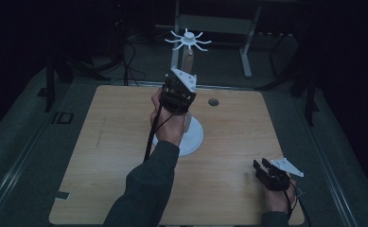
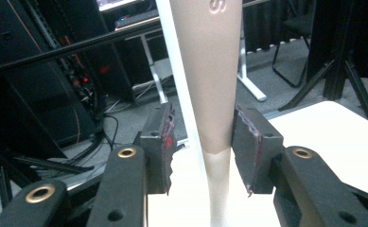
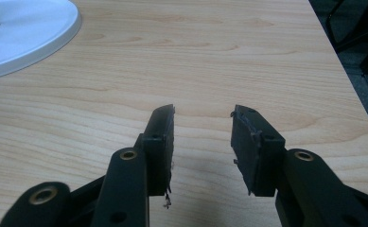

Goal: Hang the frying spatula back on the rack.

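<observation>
L gripper is part open around a tan tapered piece hanging btwn its jaws; pads look just off it, beside the white stand's pole. R gripper is open w/ nothing in it, low over the table.

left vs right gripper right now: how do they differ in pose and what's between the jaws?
The left gripper is raised at the white stand, with a beige sock hanging between its jaws; the right gripper sits low over the bare wooden table with nothing between its jaws. The sock lies against the left gripper's right pad, with a gap at the other pad. Both grippers are open.
</observation>
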Motion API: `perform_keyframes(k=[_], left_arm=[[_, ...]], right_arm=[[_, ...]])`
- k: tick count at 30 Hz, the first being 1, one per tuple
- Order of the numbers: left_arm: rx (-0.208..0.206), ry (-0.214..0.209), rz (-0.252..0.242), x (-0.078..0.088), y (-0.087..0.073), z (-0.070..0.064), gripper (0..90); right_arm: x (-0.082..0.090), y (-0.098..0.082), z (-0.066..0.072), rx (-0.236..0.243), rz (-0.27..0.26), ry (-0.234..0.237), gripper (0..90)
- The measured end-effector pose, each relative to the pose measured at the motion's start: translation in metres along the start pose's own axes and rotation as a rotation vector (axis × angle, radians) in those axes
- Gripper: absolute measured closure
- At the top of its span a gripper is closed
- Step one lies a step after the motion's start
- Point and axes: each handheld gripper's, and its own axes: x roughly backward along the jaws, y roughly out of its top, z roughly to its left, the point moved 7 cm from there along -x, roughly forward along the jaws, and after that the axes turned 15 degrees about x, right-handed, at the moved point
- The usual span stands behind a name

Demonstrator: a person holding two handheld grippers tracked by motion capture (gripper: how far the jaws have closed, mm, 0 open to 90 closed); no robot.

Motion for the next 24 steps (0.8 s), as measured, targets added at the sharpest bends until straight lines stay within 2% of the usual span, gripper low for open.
perform_keyframes(k=[6,10,16,24], left_arm=[[-0.008,-0.031,0.003,0.006,0.000,-0.002,53.6],[-0.015,-0.051,0.022,0.006,-0.001,-0.003,50.2],[-0.006,-0.126,0.034,0.009,-0.002,-0.006,47.0],[-0.015,-0.176,0.043,0.018,-0.007,-0.007,45.9]], right_arm=[[-0.001,0.000,0.001,0.004,0.005,0.001,58.1],[-0.001,0.000,0.001,0.006,0.007,0.001,57.8],[-0.002,-0.001,0.002,0.007,0.012,0.005,57.5],[-0.003,-0.002,0.002,0.006,0.022,0.011,56.4]])
